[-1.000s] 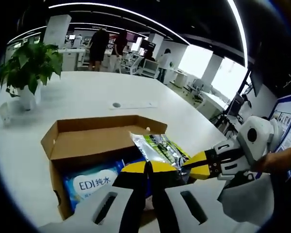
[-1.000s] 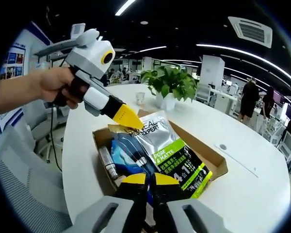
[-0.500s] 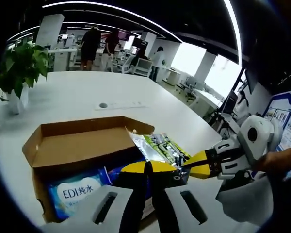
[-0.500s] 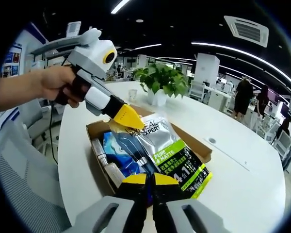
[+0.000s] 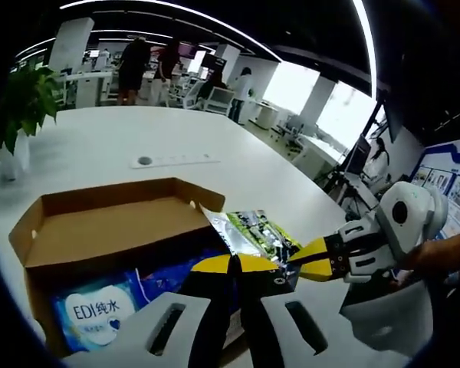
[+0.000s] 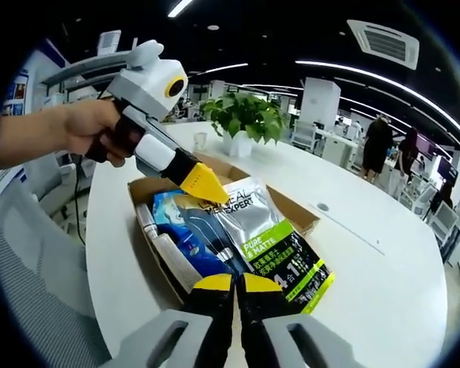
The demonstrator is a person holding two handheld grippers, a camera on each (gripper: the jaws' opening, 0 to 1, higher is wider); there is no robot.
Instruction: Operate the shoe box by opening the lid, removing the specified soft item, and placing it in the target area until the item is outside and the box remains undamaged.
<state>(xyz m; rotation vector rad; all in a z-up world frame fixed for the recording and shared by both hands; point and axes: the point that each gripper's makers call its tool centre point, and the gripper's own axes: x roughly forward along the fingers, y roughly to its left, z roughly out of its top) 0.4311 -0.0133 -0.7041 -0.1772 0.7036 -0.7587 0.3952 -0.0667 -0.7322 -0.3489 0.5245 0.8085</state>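
While held at two opposite edges, silver-and-green glossy foil pouch (image 6: 264,241) spans above open brown cardboard shoe box (image 5: 100,230), mostly clear of it. Judged light, limp, slippery; likely to sag or slide if one grip loosens. Best hold: flat sealed edges, not printed middle.

Left gripper (image 6: 202,184): yellow fingers (image 6: 195,175) pressed together, pinching pouch's far edge at 11 o'clock in right gripper view. Right gripper (image 6: 231,285): fingers shut on near edge at 6 o'clock.

Remaining in box: blue-and-white soft pack marked EDI (image 5: 96,313), dark blue packet (image 6: 195,230), slim tube (image 6: 161,249).

On white round counter (image 6: 368,291): potted green plant (image 6: 241,123) at 12 o'clock, beyond box. Bare surface at 3 o'clock appears free for set-down. Box wall below pouch: snag risk, thin cardboard.
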